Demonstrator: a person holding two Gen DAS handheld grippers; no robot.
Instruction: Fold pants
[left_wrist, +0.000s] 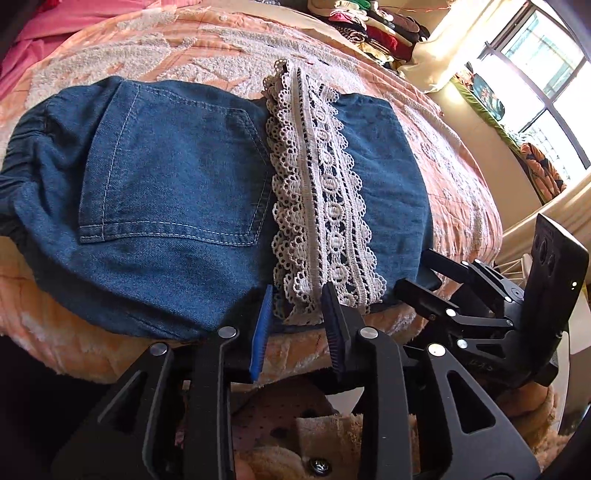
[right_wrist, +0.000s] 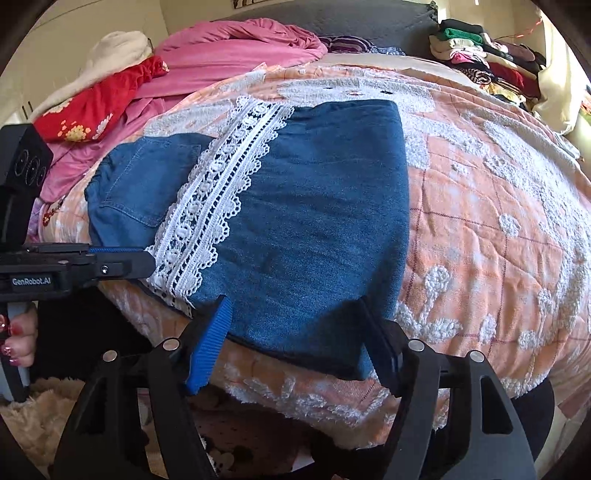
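The blue denim pants (left_wrist: 173, 192) lie folded on the peach bedspread (left_wrist: 461, 177), with a white lace hem strip (left_wrist: 325, 206) across them and a back pocket facing up. My left gripper (left_wrist: 295, 325) is open at the near edge, its fingers either side of the lace end. The pants also show in the right wrist view (right_wrist: 314, 221) with the lace (right_wrist: 214, 199) to the left. My right gripper (right_wrist: 299, 332) is open, its fingers astride the near denim edge. The left gripper (right_wrist: 122, 264) shows at the left of the right wrist view.
Pink and red bedding (right_wrist: 221, 55) is heaped at the bed's far left. A stack of folded clothes (right_wrist: 487, 62) stands at the far right. A bright window (left_wrist: 546, 74) is on the right. The bed's front edge (right_wrist: 332, 398) drops off just under the grippers.
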